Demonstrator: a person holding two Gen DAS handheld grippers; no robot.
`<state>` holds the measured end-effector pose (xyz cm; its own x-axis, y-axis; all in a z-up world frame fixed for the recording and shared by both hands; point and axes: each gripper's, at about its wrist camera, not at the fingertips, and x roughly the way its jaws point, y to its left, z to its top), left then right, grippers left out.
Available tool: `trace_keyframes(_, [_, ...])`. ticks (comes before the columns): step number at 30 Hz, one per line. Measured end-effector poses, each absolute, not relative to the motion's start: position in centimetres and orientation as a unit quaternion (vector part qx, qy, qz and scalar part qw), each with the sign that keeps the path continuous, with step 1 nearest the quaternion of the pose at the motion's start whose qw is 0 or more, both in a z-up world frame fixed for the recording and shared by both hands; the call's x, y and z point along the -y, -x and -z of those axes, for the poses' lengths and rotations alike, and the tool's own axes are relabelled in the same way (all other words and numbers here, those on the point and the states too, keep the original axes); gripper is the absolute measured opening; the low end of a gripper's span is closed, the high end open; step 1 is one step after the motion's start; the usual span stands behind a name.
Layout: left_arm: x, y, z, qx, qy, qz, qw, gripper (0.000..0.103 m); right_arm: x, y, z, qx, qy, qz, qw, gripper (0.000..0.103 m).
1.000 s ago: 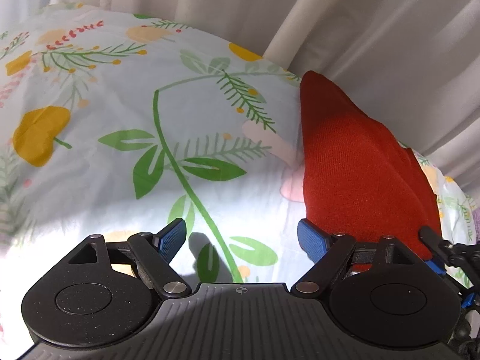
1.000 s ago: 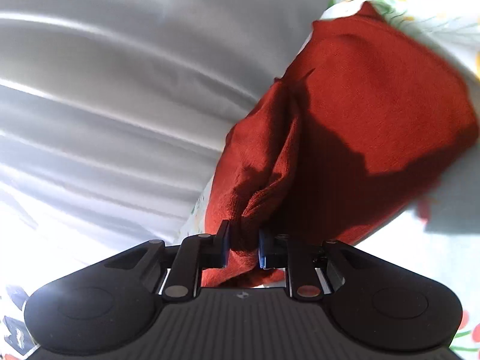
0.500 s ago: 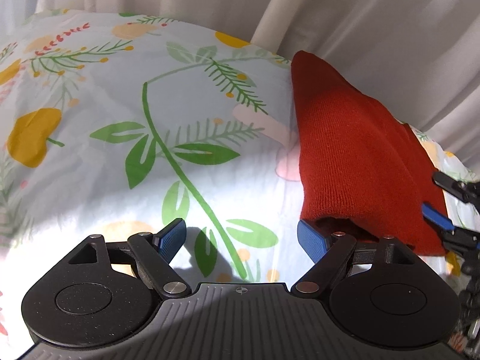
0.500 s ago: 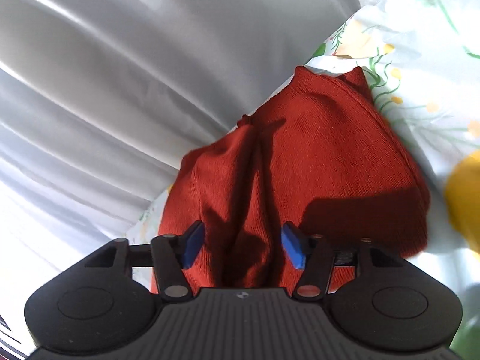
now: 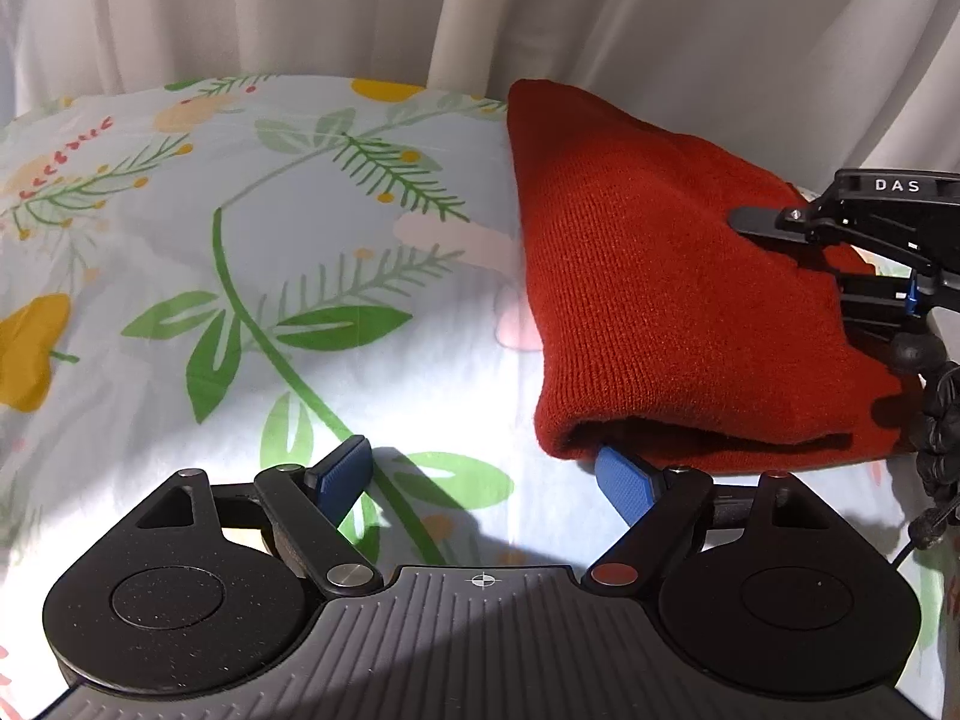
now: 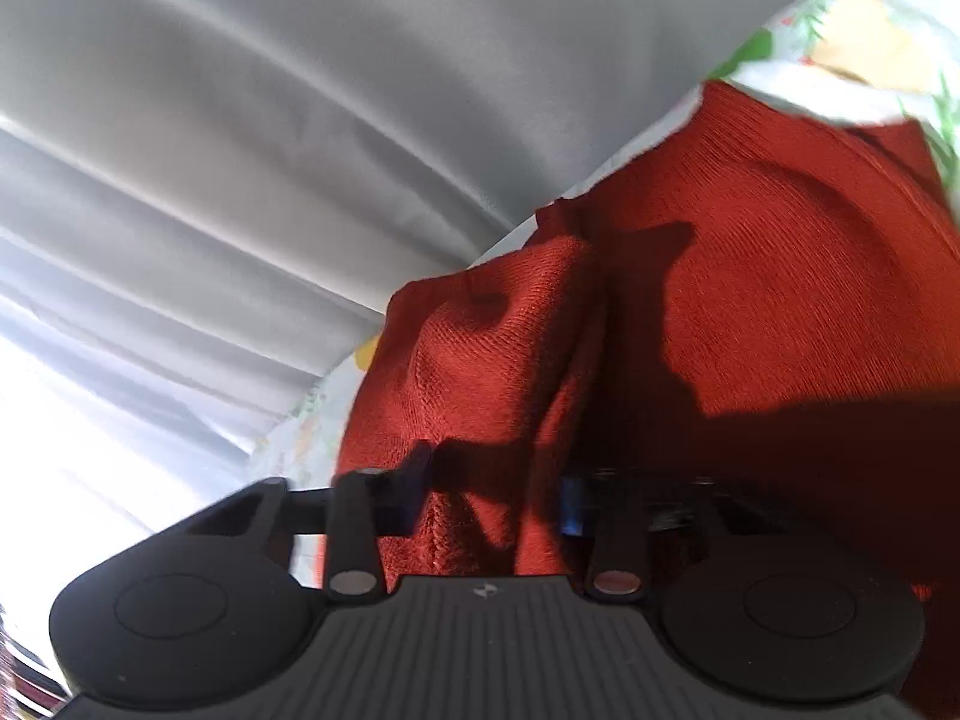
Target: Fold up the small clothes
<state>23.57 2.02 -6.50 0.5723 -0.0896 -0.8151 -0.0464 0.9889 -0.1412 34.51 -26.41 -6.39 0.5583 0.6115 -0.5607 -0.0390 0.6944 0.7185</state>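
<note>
A red knit garment [image 5: 672,300] lies folded on the floral sheet [image 5: 270,300], its open hem toward me. My left gripper [image 5: 483,477] stands open just in front of that hem. Its right blue pad [image 5: 624,480] touches the hem's lower edge, and nothing lies between the jaws. In the right wrist view, the jaws of my right gripper [image 6: 495,489] are closing around a raised ridge of the red garment [image 6: 750,276]. The cloth fills the gap and both pads touch it. The right gripper's black frame [image 5: 888,210] reaches over the garment's right side.
White curtains [image 5: 420,6] hang right behind the bed's far edge, close to the garment. A black-gloved hand [image 5: 942,420] holds the right gripper at the frame's right edge. The sheet to the left of the garment bears only its printed leaves and flowers.
My right gripper let go of the bunched fold, opened wide, shifted along the garment, and now narrows on a ridge again. The garment has settled flatter. My left gripper shifted slightly, staying open.
</note>
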Motion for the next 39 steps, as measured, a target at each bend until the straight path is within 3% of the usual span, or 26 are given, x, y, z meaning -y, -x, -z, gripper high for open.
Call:
trace_keyframes(1, [-1.9,-23.7,6.5,-0.463,0.072,0.010,0.883,0.087,25.7,-34.5,5.8,-0.421,-0.309,-0.193,0.831,0.012])
trace_keyframes(9, [-0.5,-24.3,5.9,-0.459,0.060,0.006,0.886,0.087,22.0,-30.6,-1.8,-0.308,-0.010,-0.129,0.943,0.010])
trace_keyframes(16, [1.5,-24.2,5.6,-0.451,0.051,0.033,0.891,0.090,23.7,-30.1,-0.2,-0.303,0.098,-0.042,0.947,0.010])
trace_keyframes(21, [2.3,-24.4,5.9,-0.455,0.041,0.033,0.889,0.090,27.0,-30.1,1.4,-0.344,0.018,-0.020,0.938,0.014])
trace_keyframes(24, [2.2,-24.5,6.0,-0.456,0.044,0.033,0.888,0.090,30.7,-27.5,0.9,-0.335,-0.078,-0.020,0.939,0.029])
trace_keyframes(26, [2.2,-24.6,6.0,-0.457,0.047,0.032,0.887,0.090,33.3,-25.0,0.8,-0.331,-0.148,-0.015,0.932,0.048])
trace_keyframes(27, [2.2,-24.5,6.0,-0.458,0.047,0.032,0.887,0.090,34.5,-23.8,1.1,-0.334,-0.187,-0.018,0.924,0.050])
trace_keyframes(31, [2.8,-24.7,6.2,-0.460,0.043,0.031,0.886,0.090,36.4,-20.8,2.9,-0.358,-0.299,-0.060,0.883,0.053])
trace_keyframes(34, [3.3,-24.9,6.4,-0.463,0.041,0.030,0.885,0.090,34.9,-21.4,3.6,-0.373,-0.295,-0.064,0.877,0.054])
trace_keyframes(36, [3.7,-24.9,6.4,-0.463,0.037,0.032,0.885,0.089,33.6,-22.2,3.8,-0.386,-0.262,-0.048,0.883,0.053])
trace_keyframes(37, [3.9,-24.9,6.4,-0.462,0.034,0.035,0.886,0.089,33.4,-22.4,3.9,-0.391,-0.253,-0.034,0.884,0.041])
trace_keyframes(38, [4.0,-24.9,6.3,-0.460,0.029,0.035,0.887,0.089,33.1,-22.7,4.0,-0.391,-0.251,-0.031,0.885,0.022])
trace_keyframes(39, [4.1,-24.9,6.3,-0.458,0.025,0.035,0.888,0.089,33.1,-22.7,3.9,-0.389,-0.257,-0.039,0.884,0.018])
